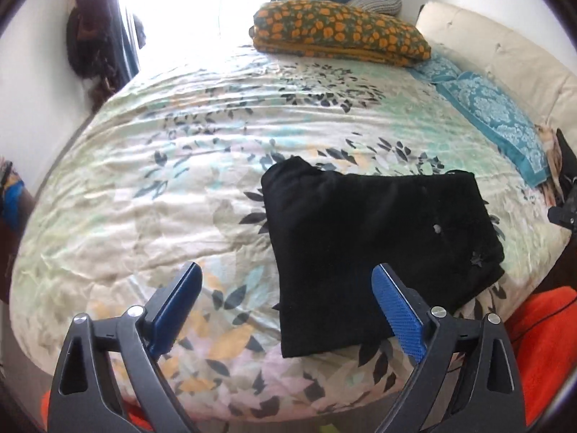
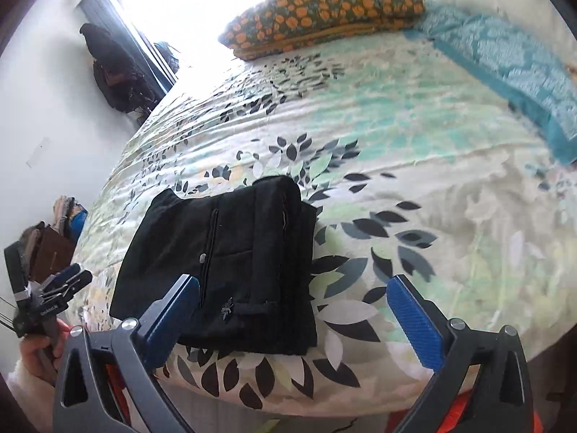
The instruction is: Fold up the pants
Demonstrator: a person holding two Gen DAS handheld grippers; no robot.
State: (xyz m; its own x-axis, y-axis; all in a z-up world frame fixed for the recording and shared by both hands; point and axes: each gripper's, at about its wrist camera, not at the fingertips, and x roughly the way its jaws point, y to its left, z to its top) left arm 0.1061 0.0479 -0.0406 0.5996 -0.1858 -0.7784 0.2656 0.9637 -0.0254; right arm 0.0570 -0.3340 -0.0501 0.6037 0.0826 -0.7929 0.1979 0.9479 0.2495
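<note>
The black pants (image 1: 375,241) lie folded into a compact rectangle on the floral bedspread (image 1: 180,166) near the bed's front edge. They also show in the right wrist view (image 2: 230,263), with a zipper and a small emblem on top. My left gripper (image 1: 286,278) is open and empty, held above the bed's front edge just left of the pants. My right gripper (image 2: 294,288) is open and empty, held above the front edge at the pants' right side. The left gripper also appears at the far left of the right wrist view (image 2: 70,279).
A folded orange-flowered blanket (image 1: 339,32) and a teal patterned pillow (image 1: 494,115) lie at the far end by the cream headboard (image 1: 505,50). Dark clothes hang on the left wall (image 1: 93,43). An orange cloth (image 1: 541,342) sits below the bed edge at right.
</note>
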